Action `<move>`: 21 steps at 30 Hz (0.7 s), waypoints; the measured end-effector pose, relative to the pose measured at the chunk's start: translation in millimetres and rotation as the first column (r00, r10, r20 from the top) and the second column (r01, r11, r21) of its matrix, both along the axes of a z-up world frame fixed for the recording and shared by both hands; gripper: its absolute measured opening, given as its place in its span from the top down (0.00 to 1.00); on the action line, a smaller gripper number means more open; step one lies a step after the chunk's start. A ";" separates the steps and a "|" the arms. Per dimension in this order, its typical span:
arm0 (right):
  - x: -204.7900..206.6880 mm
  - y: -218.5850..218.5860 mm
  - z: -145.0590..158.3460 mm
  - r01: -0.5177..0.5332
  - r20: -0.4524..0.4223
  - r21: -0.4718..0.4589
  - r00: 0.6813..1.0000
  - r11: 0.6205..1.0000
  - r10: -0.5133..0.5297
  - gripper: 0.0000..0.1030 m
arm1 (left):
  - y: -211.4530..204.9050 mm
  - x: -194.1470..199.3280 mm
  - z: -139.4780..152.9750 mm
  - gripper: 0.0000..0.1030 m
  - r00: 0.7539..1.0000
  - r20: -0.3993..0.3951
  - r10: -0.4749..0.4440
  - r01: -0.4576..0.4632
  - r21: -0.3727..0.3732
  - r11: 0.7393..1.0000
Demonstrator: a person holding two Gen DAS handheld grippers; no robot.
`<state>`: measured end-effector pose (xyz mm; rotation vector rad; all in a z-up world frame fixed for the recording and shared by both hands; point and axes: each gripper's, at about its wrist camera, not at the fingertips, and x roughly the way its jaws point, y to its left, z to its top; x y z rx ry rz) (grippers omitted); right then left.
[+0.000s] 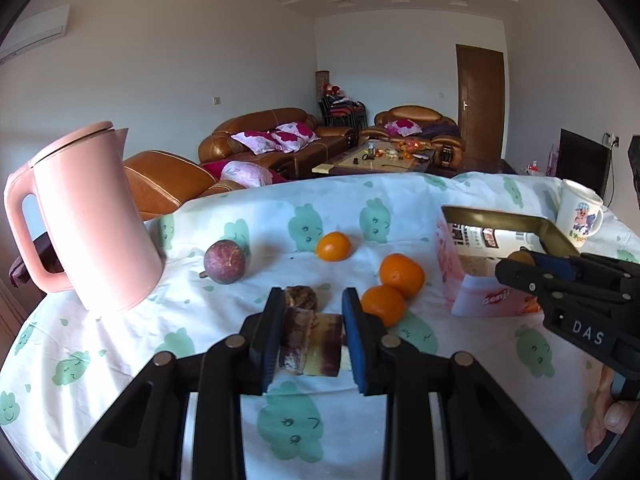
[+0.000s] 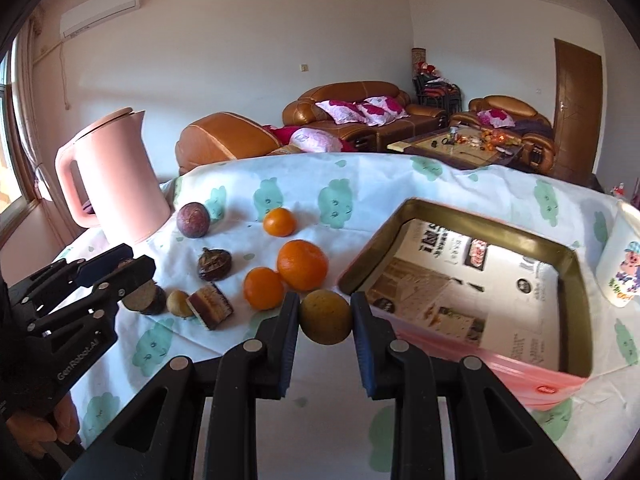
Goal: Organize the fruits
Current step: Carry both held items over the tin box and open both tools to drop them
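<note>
Three oranges [image 2: 302,265], passion fruit [image 2: 193,219] on cloth; tin [image 2: 576,264] paper-lined.

We look out from two fisheye cameras, one riding behind each tool's jaws and tilted down over the cloth-covered bench [image 1: 360,208]. Our left view sits low and close at the near left of the bench, facing across it to the sofa [image 1: 276,136] and door [image 1: 480,100]; the right gripper [image 1: 516,266] enters at its right edge. Our right view sits a little farther right, close above the tin box [image 2: 576,276], facing the same way, with the left gripper [image 2: 132,270] at its left edge. Both share the pink kettle [image 1: 92,220], the oranges [image 1: 401,274], the box and the far room.
</note>
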<state>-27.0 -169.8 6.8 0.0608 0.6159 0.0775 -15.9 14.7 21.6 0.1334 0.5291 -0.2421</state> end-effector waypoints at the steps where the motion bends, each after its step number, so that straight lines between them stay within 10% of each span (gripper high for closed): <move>1: -0.3 -7.7 1.5 0.019 0.004 -0.009 1.000 1.000 -0.019 0.73 | -5.9 0.2 1.8 0.70 1.000 0.004 -0.007 0.007 -0.006 1.000; 21: 21.7 -120.2 -12.6 0.247 -0.054 -0.099 0.966 0.964 -0.253 0.73 | -160.7 35.7 0.5 0.70 0.980 -0.038 -0.197 0.197 -0.002 0.980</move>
